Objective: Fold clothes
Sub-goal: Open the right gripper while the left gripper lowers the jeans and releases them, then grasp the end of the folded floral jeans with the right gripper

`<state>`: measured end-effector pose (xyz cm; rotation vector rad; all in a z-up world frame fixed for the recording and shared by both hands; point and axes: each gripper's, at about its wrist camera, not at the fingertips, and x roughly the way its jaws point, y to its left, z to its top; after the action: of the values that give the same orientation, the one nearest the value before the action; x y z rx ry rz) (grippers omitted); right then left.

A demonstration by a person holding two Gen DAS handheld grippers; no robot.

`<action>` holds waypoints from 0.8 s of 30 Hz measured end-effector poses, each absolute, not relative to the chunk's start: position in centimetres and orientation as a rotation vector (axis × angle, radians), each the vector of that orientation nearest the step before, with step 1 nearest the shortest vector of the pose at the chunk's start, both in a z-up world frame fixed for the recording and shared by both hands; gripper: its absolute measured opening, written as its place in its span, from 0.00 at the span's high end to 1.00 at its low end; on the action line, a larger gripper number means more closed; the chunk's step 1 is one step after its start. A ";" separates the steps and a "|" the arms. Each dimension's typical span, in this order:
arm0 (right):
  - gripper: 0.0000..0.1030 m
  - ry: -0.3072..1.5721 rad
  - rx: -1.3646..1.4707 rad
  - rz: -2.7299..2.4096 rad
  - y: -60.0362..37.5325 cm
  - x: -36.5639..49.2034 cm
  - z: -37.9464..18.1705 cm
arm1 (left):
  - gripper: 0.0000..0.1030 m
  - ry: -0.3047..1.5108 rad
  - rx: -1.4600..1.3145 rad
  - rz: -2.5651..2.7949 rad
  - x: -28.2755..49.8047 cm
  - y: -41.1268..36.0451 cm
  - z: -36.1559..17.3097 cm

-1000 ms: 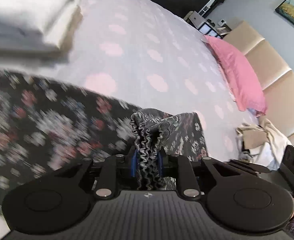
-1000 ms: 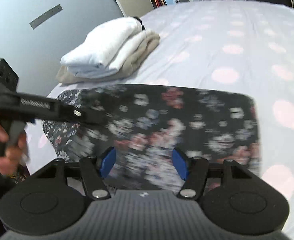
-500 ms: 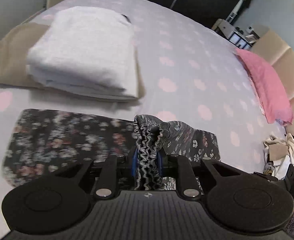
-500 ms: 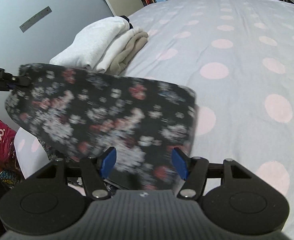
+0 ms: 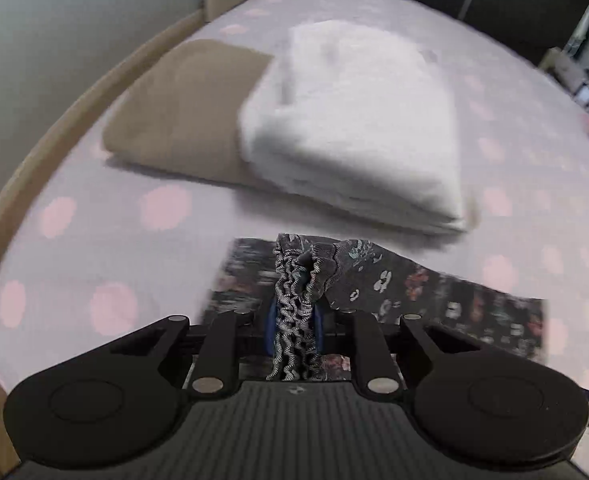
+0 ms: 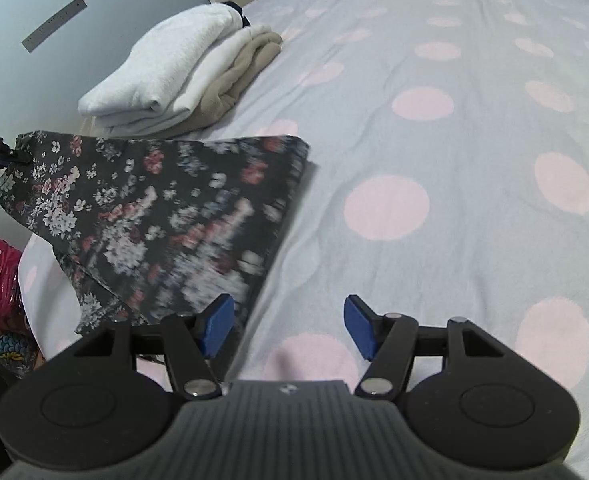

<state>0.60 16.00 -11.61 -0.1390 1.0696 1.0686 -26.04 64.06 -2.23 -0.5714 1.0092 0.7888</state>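
the left gripper [image 5: 293, 328] pinched the floppy floral garment [image 6: 166, 216] by its elastic waistband, the better hold, beside the empty, spread right gripper [image 6: 286, 326]

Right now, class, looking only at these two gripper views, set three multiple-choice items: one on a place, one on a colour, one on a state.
1. Where does the white folded towel lie?
A) on the beige folded cloth
B) on the floor
C) on a chair

2. What colour are the bedsheet's dots?
A) green
B) pink
C) black

3. How is the left hand-held gripper?
A) open
B) out of view
C) shut on the floral garment

Answers: 1 A, it overlaps the beige cloth; 2 B, pale pink spots; 3 C, bunched fabric sits between its pads.
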 end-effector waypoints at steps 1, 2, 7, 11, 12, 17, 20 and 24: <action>0.37 1.076 -0.140 1.066 16.1 0.6 -11.9 | 0.85 1.014 -0.577 0.807 -26.2 64.6 -3.0; 0.37 1.082 -0.141 1.065 16.2 0.7 -12.1 | 0.85 1.017 -0.587 0.815 -26.3 65.1 -3.8; 0.37 1.110 -0.150 1.065 16.6 0.6 -13.0 | 0.85 1.012 -0.588 0.856 -26.3 66.5 -7.5; 0.37 1.124 -0.158 1.077 17.1 0.4 -13.5 | 0.84 0.983 -0.593 0.907 -26.6 66.9 -9.6; 0.37 1.128 -0.160 1.080 17.1 0.3 -13.6 | 0.84 0.976 -0.592 0.923 -26.8 66.9 -10.0; 0.32 1.151 -0.130 1.099 17.7 -0.1 -13.7 | 0.67 0.957 -0.592 0.964 -27.7 66.8 -11.2; 0.31 1.167 -0.093 1.102 18.1 -0.2 -13.7 | 0.44 0.900 -0.588 0.992 -28.4 66.2 -10.5; 0.29 1.229 -0.001 1.086 18.4 0.0 -14.3 | 0.44 0.858 -0.579 1.000 -28.4 65.1 -9.0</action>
<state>0.01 18.36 -14.29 -0.0005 1.2290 1.0861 -28.36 65.11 -9.04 -0.5793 0.8582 0.9997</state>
